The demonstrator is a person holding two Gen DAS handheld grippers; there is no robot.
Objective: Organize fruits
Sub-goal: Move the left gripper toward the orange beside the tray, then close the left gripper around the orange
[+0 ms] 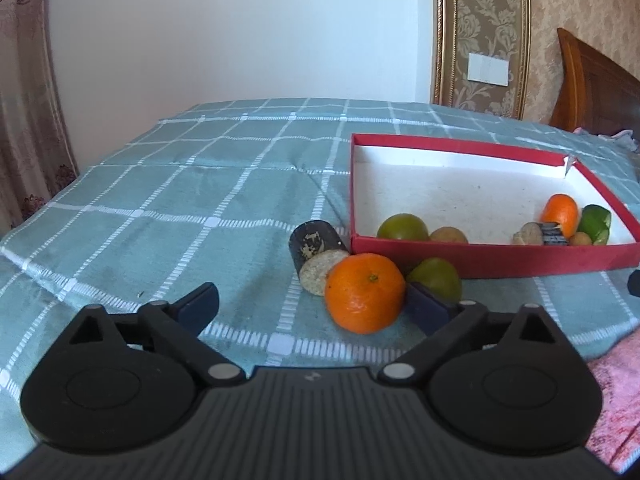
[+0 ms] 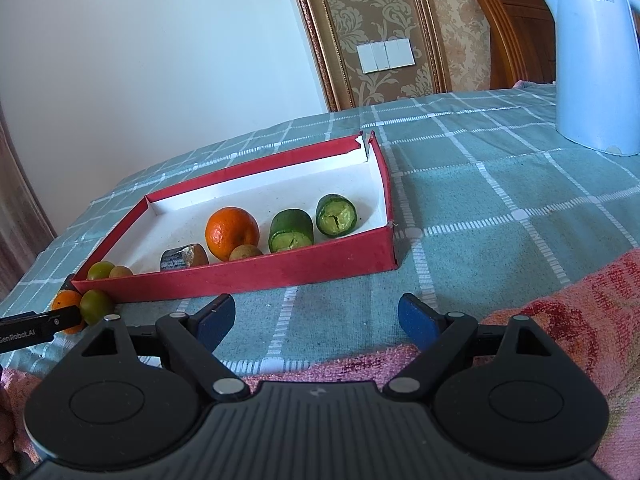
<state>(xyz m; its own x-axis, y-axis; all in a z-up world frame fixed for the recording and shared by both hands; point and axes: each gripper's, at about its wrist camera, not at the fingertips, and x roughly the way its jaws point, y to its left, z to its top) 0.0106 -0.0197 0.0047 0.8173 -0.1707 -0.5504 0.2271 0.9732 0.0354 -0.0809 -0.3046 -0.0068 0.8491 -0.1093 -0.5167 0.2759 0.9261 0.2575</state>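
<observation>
A red box [image 1: 480, 258] with a white inside lies on the checked cloth; it also shows in the right wrist view [image 2: 280, 272]. In it lie an orange [image 2: 231, 232], two green cut pieces [image 2: 290, 230], a dark cut piece [image 2: 182, 258] and small green and brown fruits [image 1: 402, 227]. Outside the box, an orange [image 1: 365, 292], a green fruit [image 1: 438, 278] and a dark cut cylinder [image 1: 316, 254] lie on the cloth. My left gripper [image 1: 316, 312] is open, with the orange between its fingers near the right one. My right gripper [image 2: 316, 322] is open and empty in front of the box.
A white electric kettle [image 2: 596, 64] stands at the back right on the cloth. A pink towel [image 2: 560, 320] lies at the near right edge. A wall and a curtain [image 1: 24, 100] are behind the table, a wooden headboard [image 1: 596, 88] to the right.
</observation>
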